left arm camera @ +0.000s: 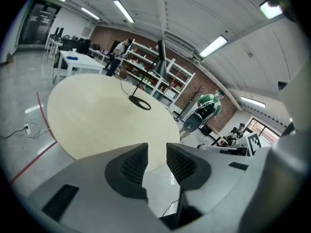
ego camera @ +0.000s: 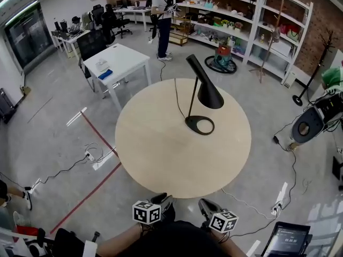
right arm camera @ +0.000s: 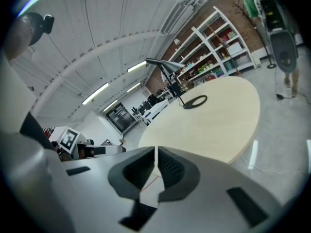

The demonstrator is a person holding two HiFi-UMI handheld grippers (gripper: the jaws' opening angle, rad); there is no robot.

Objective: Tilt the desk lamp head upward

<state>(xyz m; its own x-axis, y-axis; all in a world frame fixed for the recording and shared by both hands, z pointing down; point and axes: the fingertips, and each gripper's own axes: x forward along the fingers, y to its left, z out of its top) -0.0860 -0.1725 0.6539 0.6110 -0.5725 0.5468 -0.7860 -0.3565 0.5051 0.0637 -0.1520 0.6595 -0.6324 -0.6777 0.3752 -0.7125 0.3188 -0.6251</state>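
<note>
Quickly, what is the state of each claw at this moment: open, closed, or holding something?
Left claw: open, nothing between its jaws.
Right claw: closed, holding nothing.

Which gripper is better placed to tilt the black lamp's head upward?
Probably the right gripper: the black cone-headed desk lamp stands right of centre on the round beige table, nearer to it, though the gripper's jaws are shut.

The desk lamp stands on the table.

Round pale wood table, 1 black desk lamp standing near its centre
</note>
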